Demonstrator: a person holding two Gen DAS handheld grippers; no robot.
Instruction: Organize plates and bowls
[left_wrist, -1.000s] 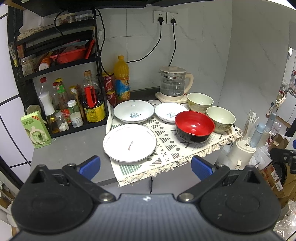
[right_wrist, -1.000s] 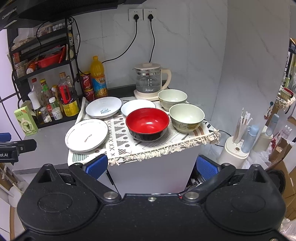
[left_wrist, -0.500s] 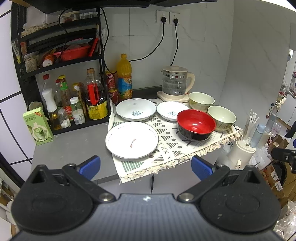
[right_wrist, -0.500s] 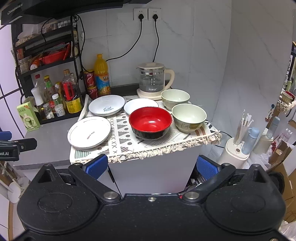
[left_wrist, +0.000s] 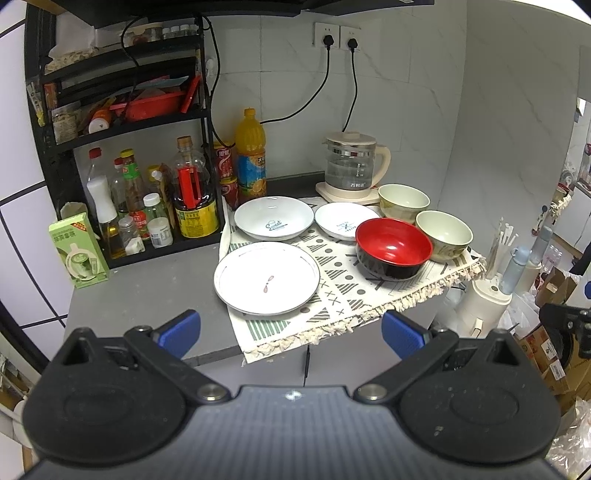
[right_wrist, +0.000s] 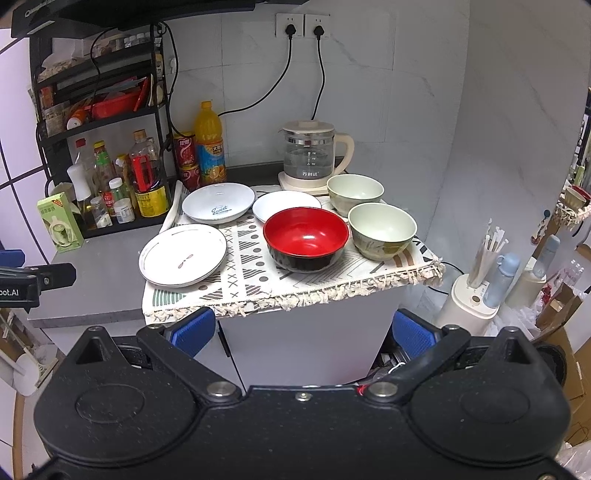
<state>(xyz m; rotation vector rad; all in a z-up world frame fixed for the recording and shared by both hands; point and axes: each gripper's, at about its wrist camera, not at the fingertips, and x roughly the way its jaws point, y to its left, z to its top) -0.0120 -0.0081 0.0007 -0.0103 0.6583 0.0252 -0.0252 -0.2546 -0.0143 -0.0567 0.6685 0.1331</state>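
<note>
3 plates (left_wrist: 266, 282) | 3 bowls (left_wrist: 393, 247) | left gripper (left_wrist: 291, 330) spread | right gripper (right_wrist: 303, 332) spread

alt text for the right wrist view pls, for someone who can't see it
Seen past the open, empty right gripper, a patterned cloth on a grey counter holds three white plates, a red bowl and two pale green bowls. A glass kettle and bottle rack stand behind.
</note>
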